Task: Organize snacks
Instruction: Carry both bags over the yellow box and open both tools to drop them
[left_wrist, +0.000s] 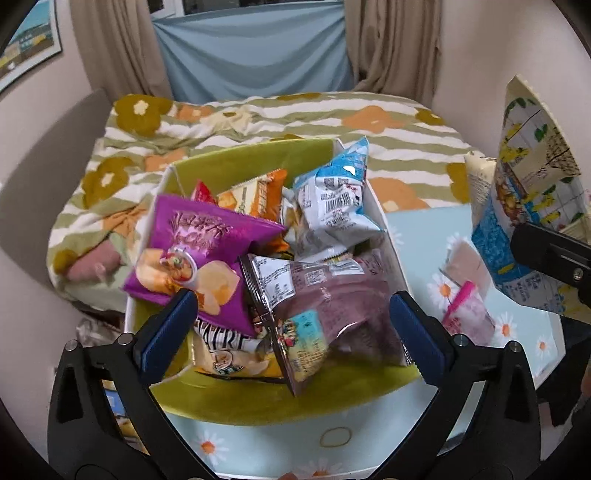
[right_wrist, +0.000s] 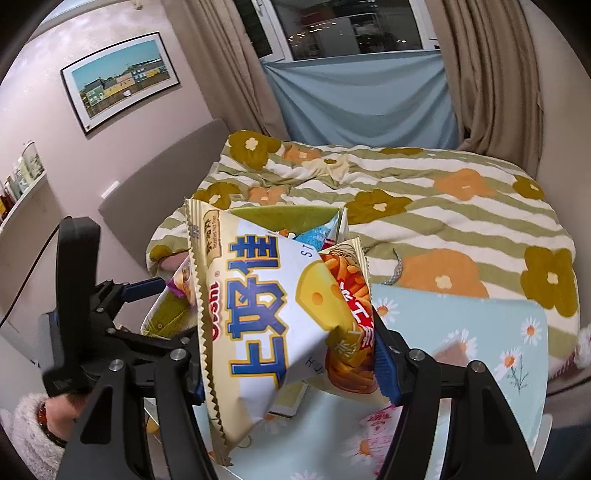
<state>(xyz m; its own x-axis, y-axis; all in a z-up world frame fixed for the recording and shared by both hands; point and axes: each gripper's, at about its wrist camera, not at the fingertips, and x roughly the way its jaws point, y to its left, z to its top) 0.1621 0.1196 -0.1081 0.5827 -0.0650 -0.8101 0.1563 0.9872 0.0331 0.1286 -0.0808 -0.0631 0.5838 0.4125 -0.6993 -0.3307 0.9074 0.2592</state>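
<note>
A green box with a white rim (left_wrist: 258, 158) stands on the table, heaped with snack bags: a purple chips bag (left_wrist: 199, 236), a white-blue bag (left_wrist: 332, 199) and a brownish bag (left_wrist: 332, 306). My left gripper (left_wrist: 291, 332) hovers over the box's near side, open wide; the brownish bag lies below the gap and neither pad touches it. My right gripper (right_wrist: 291, 373) is shut on a cream cheese-snack bag (right_wrist: 258, 314), held up to the right of the box (right_wrist: 280, 214). A red-orange packet (right_wrist: 351, 295) is squeezed in beside it. The held bag (left_wrist: 532, 206) shows at the right edge.
The table wears a light blue daisy cloth (left_wrist: 417, 236); a pink packet (left_wrist: 465, 314) lies on it right of the box. A bed with a flowered striped blanket (right_wrist: 443, 221) sits just behind. A person's fluffy sleeve (right_wrist: 26, 432) holds the left gripper.
</note>
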